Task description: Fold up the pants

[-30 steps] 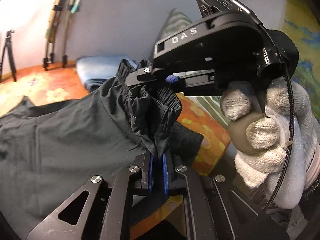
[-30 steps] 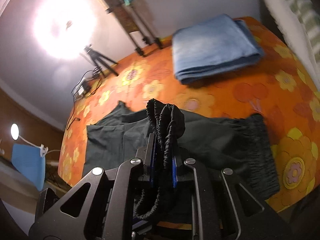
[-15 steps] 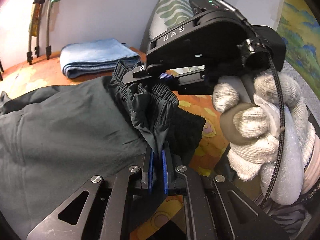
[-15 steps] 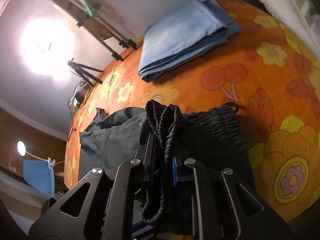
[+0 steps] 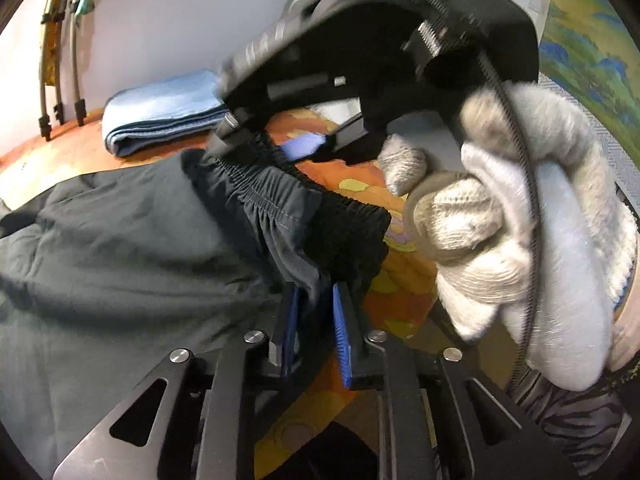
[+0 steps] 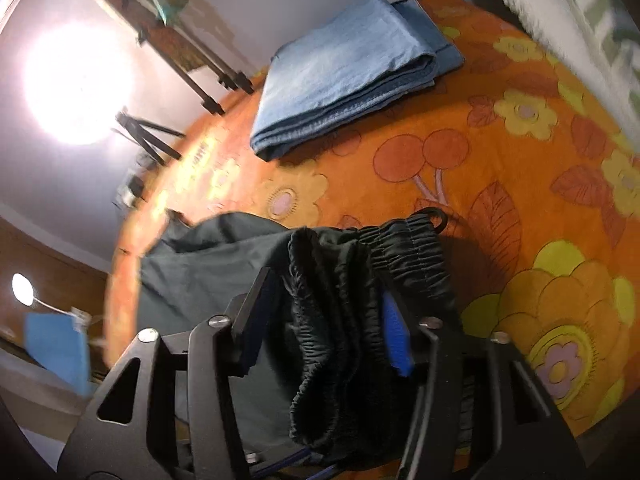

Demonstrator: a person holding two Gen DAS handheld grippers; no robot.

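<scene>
Fold's being set down: dark pants [image 5: 132, 248] lie on the orange floral bedspread [image 6: 500, 168], waistband [image 6: 404, 248] doubled over. Left gripper [image 5: 314, 320] & right gripper [image 6: 324, 320] both opening, cloth still between the jaws, pads letting go. Next, prob. pull clear w/o dragging fabric. Count: 1 pants, 2 grippers, 1 folded blue blanket [image 6: 352, 68].

Left gripper [image 5: 314, 322] tilts downward, its blue-padded fingers [image 5: 340, 332] opening with dark cloth hanging loose between them. Right gripper [image 6: 326, 320], gripped by a hand in a white knit glove [image 5: 520, 220], angles down too, fingers [image 6: 394, 334] spreading around a bunched fold.
</scene>
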